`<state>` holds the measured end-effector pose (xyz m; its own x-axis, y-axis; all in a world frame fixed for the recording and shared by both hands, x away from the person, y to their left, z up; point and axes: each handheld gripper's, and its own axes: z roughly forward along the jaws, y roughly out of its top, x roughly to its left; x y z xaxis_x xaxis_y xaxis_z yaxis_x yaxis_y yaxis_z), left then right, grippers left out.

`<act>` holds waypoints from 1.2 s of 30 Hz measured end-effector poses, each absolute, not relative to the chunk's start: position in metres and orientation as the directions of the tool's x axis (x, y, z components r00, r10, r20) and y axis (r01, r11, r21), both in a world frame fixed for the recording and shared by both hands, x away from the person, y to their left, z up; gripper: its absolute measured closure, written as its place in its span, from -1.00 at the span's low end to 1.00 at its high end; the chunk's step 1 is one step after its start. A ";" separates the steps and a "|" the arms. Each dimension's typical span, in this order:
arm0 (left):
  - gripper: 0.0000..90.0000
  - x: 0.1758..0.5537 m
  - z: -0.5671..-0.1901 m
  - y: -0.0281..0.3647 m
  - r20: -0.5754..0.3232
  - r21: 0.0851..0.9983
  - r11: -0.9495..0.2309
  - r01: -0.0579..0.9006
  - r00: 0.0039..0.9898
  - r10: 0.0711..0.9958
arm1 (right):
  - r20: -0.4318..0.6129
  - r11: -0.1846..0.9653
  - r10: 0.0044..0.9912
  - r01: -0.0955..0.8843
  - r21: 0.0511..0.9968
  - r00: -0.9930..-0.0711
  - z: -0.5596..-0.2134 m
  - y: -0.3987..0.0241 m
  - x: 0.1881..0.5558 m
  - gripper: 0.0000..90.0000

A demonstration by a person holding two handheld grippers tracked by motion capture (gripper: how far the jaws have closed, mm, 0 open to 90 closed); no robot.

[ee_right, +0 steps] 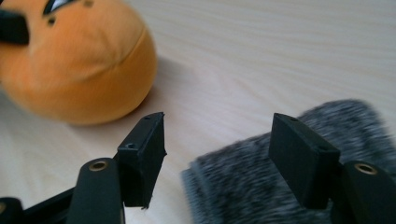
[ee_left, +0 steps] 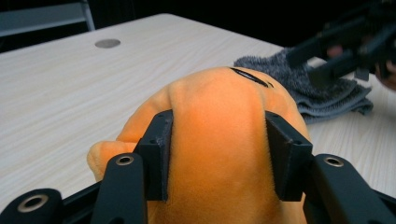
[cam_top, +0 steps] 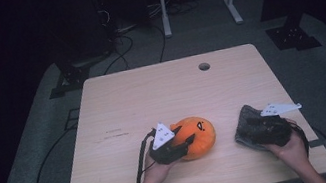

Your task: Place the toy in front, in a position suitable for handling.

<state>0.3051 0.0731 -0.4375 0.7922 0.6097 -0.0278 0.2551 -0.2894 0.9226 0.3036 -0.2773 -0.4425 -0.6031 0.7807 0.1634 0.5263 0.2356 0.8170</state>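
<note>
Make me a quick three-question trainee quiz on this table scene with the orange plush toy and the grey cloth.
1. True or false: the left tongs clamp the orange plush toy.
2. What lies under the right tongs? A) grey cloth B) sponge C) cup
3. Fill in: in the high view, the round hole sits near the table's ____ edge.

Key: 1 true; 2 A; 3 far.

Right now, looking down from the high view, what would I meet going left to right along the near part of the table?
Left gripper → orange plush toy → bare strip of table → grey towel → right gripper, its jaws over the towel.
</note>
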 end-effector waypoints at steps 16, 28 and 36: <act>-0.53 0.306 -0.421 0.090 -0.057 0.928 -0.267 0.260 0.807 0.588 | 0.072 0.263 0.911 0.706 0.658 -0.406 -0.452 -0.285 0.364 -0.14; -0.52 0.303 -0.434 0.088 -0.030 0.874 -0.384 0.298 0.822 0.568 | 0.075 0.277 0.908 0.724 0.631 -0.412 -0.465 -0.282 0.358 0.60; -0.35 0.306 -0.441 0.089 -0.024 0.878 -0.372 0.301 0.805 0.593 | 0.160 0.262 0.837 0.640 0.722 -0.524 -0.441 -0.276 0.334 0.70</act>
<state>0.3060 0.0891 -0.4411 0.8045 0.5934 -0.0239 0.3005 -0.3720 0.8782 0.3345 -0.2762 -0.4413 -0.5236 0.8368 0.1598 0.6397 0.2624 0.7224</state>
